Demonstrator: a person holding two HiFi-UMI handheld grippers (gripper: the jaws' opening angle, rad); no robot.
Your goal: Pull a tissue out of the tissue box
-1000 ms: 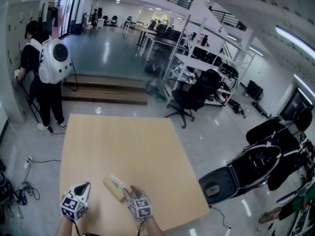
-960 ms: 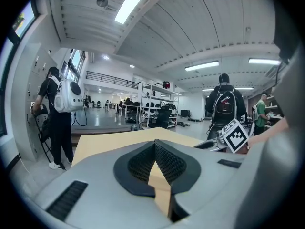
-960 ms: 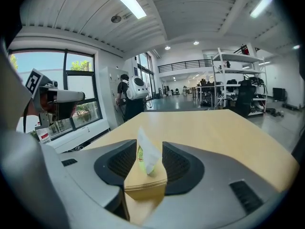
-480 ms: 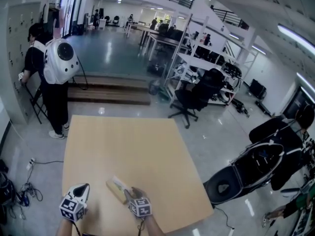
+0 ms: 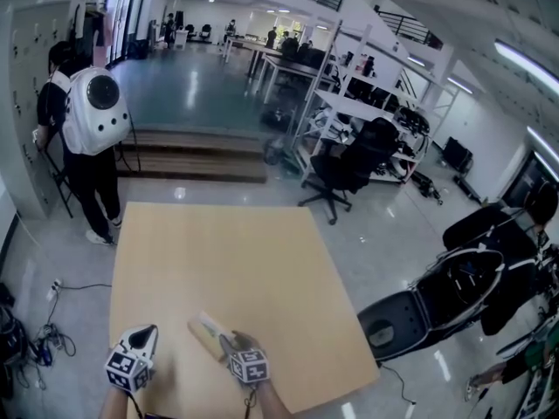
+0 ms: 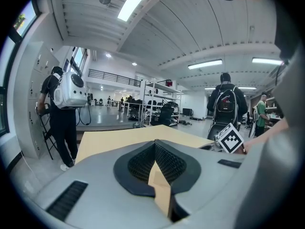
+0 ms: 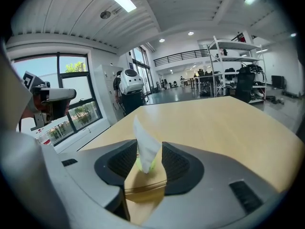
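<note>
Tissue [image 7: 145, 149] stands upright out of the brown tissue box [image 5: 206, 335], which lies near the front edge of the pale wooden counter [image 5: 227, 251]. The right tongs [image 7: 149, 146] are spread, one jaw on either side of the white sheet, with the box top showing below them. The left tongs [image 6: 155, 144] hover over the counter to the left of the box, pressed together at the tips and holding nothing.
</note>
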